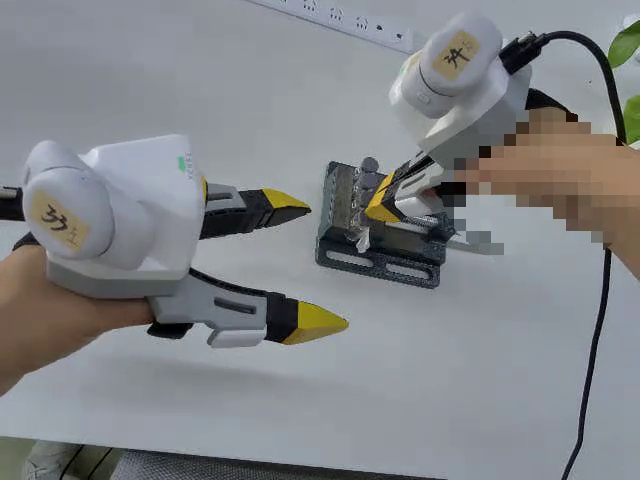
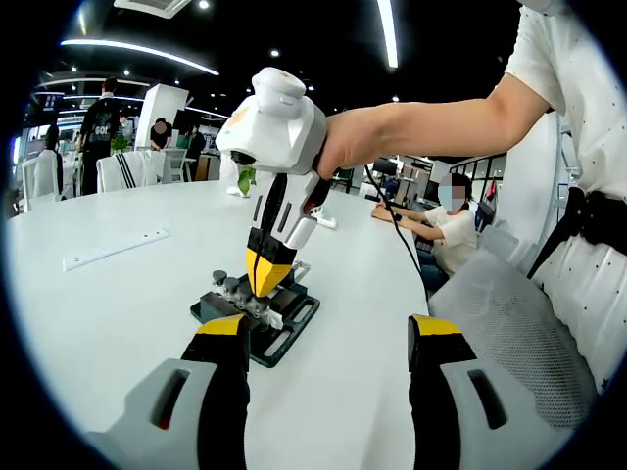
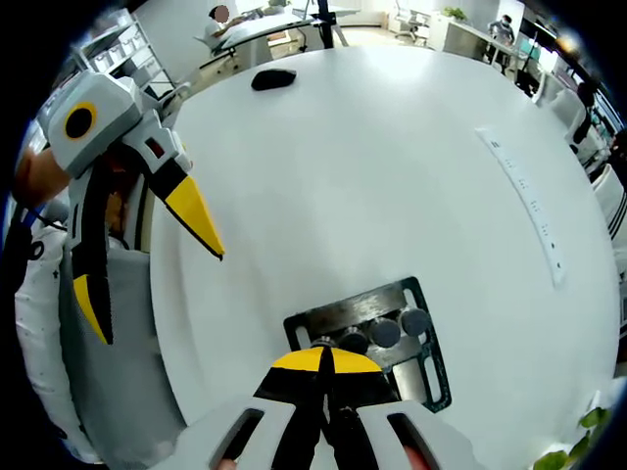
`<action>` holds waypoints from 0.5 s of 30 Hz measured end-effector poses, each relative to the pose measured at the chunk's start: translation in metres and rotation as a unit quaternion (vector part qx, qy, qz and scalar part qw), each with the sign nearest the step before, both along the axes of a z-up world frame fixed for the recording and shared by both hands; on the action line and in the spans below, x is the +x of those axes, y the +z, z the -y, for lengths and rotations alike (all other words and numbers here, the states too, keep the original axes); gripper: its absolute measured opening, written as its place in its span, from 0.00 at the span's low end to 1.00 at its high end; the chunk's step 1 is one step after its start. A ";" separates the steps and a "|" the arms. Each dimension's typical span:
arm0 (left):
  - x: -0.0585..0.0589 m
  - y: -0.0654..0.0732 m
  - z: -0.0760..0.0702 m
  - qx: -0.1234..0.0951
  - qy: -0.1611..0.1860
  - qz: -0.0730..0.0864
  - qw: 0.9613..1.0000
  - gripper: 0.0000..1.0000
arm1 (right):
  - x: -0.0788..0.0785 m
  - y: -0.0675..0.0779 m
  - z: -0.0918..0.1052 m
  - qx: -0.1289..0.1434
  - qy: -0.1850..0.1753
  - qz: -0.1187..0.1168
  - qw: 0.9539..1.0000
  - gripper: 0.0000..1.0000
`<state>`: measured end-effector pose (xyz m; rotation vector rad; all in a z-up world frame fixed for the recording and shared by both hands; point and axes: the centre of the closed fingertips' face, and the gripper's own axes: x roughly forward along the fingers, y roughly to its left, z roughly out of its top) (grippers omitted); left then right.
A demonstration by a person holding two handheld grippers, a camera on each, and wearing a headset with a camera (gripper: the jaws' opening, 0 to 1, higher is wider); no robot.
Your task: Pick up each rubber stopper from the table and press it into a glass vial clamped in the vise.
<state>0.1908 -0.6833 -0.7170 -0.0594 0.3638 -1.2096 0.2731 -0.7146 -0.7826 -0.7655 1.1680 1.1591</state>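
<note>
A dark metal vise (image 1: pixel 378 262) stands mid-table with glass vials clamped in it. Grey rubber stoppers (image 1: pixel 370 165) cap the vials; three stoppers (image 3: pixel 383 333) show in the right gripper view. My right gripper (image 1: pixel 384 207) points down onto the vise's near end, its yellow tips pressed together at a vial top. Its jaws are shut (image 3: pixel 325 360), and whatever lies under the tips is hidden. My left gripper (image 1: pixel 310 262) hovers open left of the vise (image 2: pixel 257 315), with nothing between its fingers (image 2: pixel 331 328).
A white power strip (image 1: pixel 340 15) lies along the table's far edge. A black cable (image 1: pixel 600 300) trails down the right side from the right gripper. Green leaves (image 1: pixel 628 45) show at the far right. A black object (image 3: pixel 274 78) lies far across the table.
</note>
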 end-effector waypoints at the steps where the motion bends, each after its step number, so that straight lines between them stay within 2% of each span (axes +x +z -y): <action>1: 0.000 0.000 0.000 0.000 0.000 0.000 1.000 0.64 | -0.001 -0.001 0.000 -0.001 0.000 -0.003 1.000 0.00; 15: 0.001 0.001 0.001 -0.002 -0.001 0.001 1.000 0.64 | -0.001 0.000 0.001 -0.005 0.003 -0.006 1.000 0.00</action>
